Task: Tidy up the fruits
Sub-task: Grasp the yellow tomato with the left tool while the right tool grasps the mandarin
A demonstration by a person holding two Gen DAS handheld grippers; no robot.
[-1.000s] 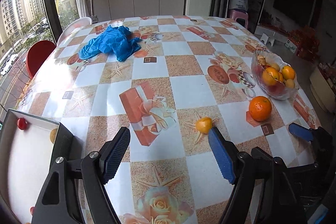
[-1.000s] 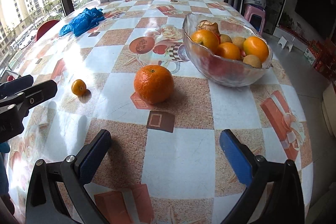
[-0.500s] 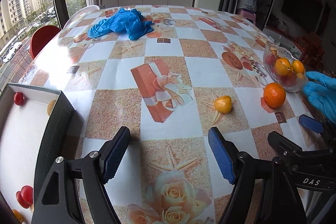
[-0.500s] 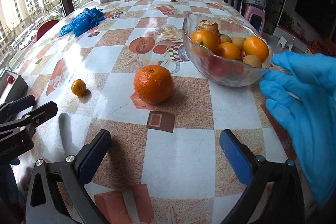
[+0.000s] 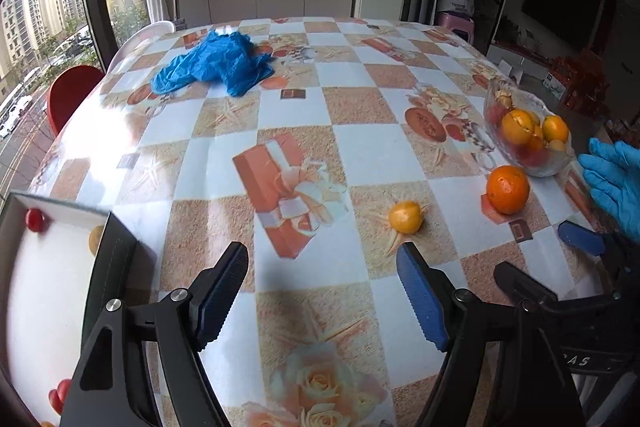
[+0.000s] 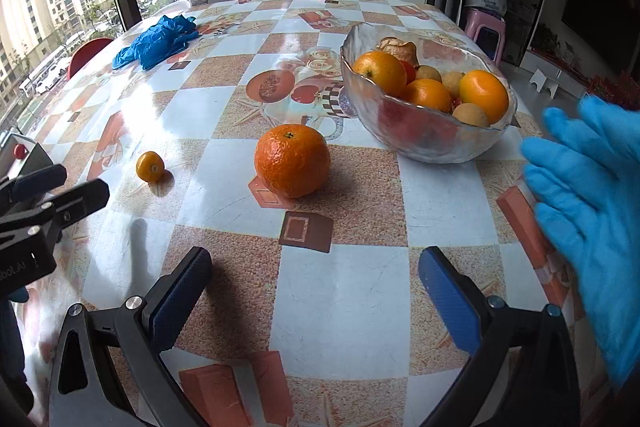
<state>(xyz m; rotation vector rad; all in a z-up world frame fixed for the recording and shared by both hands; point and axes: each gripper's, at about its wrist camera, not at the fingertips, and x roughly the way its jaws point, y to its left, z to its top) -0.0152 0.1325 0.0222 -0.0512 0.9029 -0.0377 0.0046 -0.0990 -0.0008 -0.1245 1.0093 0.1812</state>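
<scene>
Both tools (image 5: 322,291) (image 6: 316,297) angled down, gaping

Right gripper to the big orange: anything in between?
Nothing. In the right wrist view only bare tablecloth lies between the open right gripper and the big orange.

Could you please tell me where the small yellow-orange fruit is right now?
The small yellow-orange fruit lies loose on the tablecloth, left of the large orange in the right wrist view, apart from it.
</scene>
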